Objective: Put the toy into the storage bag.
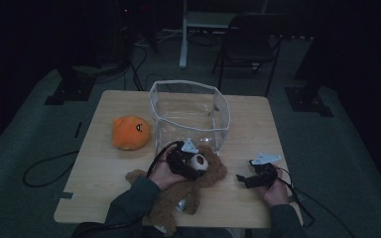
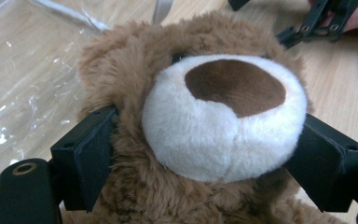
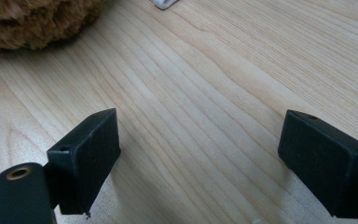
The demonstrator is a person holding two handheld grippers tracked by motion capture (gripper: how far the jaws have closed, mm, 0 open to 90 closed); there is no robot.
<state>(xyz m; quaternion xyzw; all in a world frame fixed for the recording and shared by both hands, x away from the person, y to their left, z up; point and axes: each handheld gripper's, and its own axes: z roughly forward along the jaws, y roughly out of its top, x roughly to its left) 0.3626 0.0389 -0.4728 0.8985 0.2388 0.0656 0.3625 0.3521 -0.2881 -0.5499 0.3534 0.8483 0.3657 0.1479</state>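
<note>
Lying on its back on the worktop (image 1: 104,198), the brown teddy bear (image 1: 198,178) rests just in front of the clear plastic bag (image 1: 188,114), its head toward the bag's open mouth. In the left gripper view the left tongs (image 2: 205,149) straddle the bear's head, one black jaw at each side of the pale muzzle and sunk a little into the fur; the jaws stand wide, and whether they press or merely flank the head is hard to say. The right tongs (image 3: 200,154) hover open over bare wood, gripping nothing, just right of the bear.

The step in hand looks like taking hold of the bear's head, likely to lift it into the bag. The next move would call for a firm squeeze on the soft head, then a lift high enough to clear the bag's white rim.

An orange plush toy (image 1: 130,132) sits left of the bag, well apart. The bear's lower body is partly covered by the person's left sleeve (image 1: 129,203), and the dim high view hides fine detail.
</note>
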